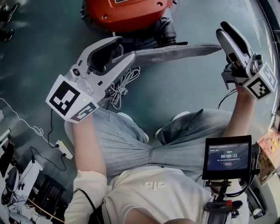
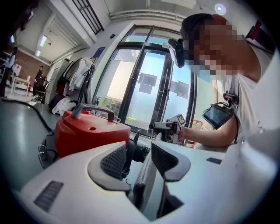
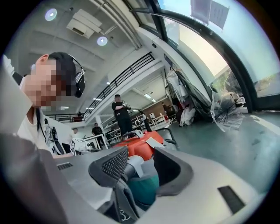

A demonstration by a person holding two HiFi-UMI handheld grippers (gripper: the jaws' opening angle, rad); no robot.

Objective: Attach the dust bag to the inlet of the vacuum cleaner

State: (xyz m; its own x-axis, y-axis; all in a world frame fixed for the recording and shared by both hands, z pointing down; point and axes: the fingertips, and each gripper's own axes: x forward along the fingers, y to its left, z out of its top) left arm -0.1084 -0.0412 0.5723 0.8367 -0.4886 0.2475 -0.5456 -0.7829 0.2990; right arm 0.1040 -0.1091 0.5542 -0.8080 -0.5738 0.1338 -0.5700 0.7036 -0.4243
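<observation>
Person seated on the floor [image 1: 197,87], legs out, one claw tool in each hand

Red vacuum cleaner [image 1: 127,13] stands on the floor at the top of the head view, its black inlet [image 1: 166,30] pointing toward the person. Grey dust bag [image 1: 175,51] is stretched out flat and level just below the inlet, its upper edge touching the black part. Cannot tell if the bag mouth is seated on the inlet

Left claw [image 1: 124,49] is at the bag's left end with the jaws wide apart. In the left gripper view a strip of the grey bag [image 2: 143,173] runs through the gap, but neither pad presses on it, so nothing is gripped. The red vacuum body [image 2: 87,133] and the black inlet sit right behind the jaws

Right claw [image 1: 222,28] is at the bag's right end, just above the tip, also wide open. The right gripper view shows grey bag fabric [image 3: 120,197] low in the gap with the pads clear of it, and the red vacuum beyond

White cable coil [image 1: 122,83] lies on the floor below the left claw, beside the person's knee. Small screen [image 1: 228,158] is mounted at lower right. White power strip [image 1: 64,150] is on the floor at left, well apart from the vacuum
</observation>
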